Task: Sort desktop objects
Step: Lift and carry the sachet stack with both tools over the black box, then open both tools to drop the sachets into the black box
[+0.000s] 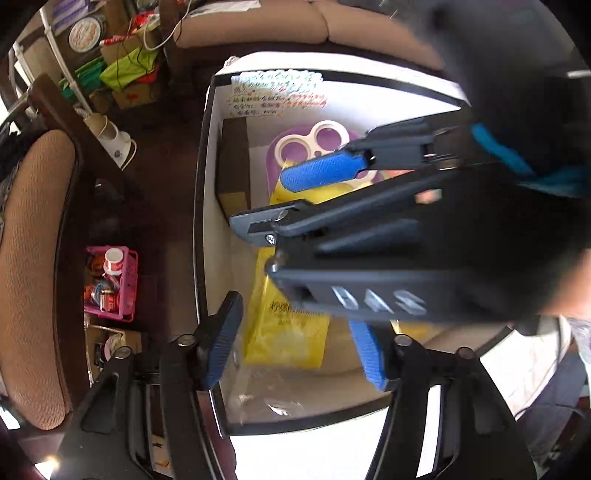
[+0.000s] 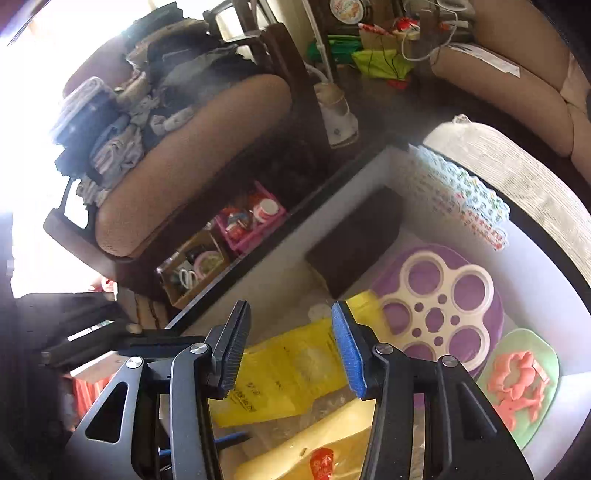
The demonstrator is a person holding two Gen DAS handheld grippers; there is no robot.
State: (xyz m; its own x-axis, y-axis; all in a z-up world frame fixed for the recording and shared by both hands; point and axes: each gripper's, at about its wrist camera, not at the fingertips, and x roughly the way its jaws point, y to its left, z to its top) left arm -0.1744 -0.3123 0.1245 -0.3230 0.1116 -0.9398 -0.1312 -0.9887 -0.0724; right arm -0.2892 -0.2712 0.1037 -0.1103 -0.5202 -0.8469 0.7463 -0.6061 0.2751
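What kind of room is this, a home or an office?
Most likely a home living room. A cushioned sofa stands beyond the box, an armchair beside it carries a pile of clothes, and a pink basket of small household items sits on the dark floor.

Little could be read. In the left wrist view, pale block letters stood on the black body of the right gripper [image 1: 295,194], at about four o'clock in the picture, upside down and blurred; they looked like "DAS" but could not be read with certainty. A sticker sheet [image 1: 277,92] at twelve o'clock carried rows of small coloured script, too small to read. In the right wrist view, the yellow bag [image 2: 295,373] at six o'clock bore dark print with digits, also illegible.
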